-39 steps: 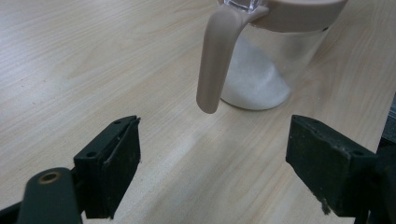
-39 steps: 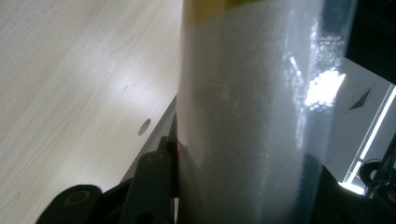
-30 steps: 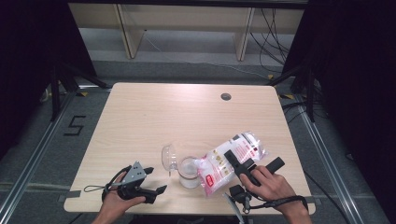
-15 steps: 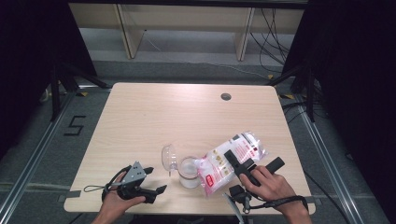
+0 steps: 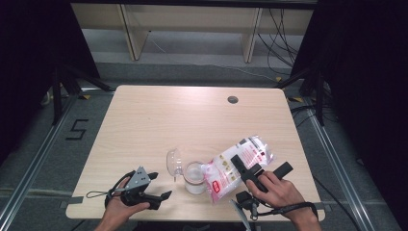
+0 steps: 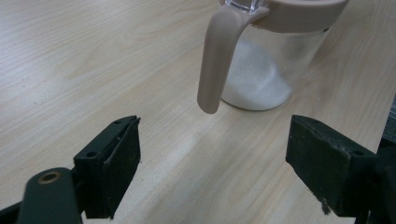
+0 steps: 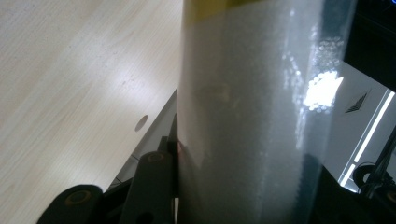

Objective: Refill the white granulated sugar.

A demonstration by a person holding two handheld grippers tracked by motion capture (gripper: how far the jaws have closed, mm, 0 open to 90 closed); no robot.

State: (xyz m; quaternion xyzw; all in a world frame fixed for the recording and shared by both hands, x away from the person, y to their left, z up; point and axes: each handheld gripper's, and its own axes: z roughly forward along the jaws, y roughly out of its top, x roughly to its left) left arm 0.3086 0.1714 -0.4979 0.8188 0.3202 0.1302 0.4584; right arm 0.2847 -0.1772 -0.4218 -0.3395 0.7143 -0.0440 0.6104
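A clear jar point(image 5: 194, 177) with a beige rim and handle point(image 6: 214, 60) stands near the table's front edge, with white granules in its bottom. Its lid point(image 5: 172, 161) hangs open to the left. A clear bag of white granules with a red label point(image 5: 230, 168) is tilted, and its lower end is at the jar's right side. My right gripper point(image 5: 261, 162) is shut on the bag's upper part; in the right gripper view the bag point(image 7: 252, 116) sits between the jaws. My left gripper point(image 5: 162, 185) rests on the table left of the jar, open and pointed at the handle point(image 6: 219, 158).
The light wooden table point(image 5: 159, 120) has a round cable hole point(image 5: 233, 99) at the back right. Dark curtains and stand legs flank the table, and a shelf frame stands behind it. The table's front edge is close to both hands.
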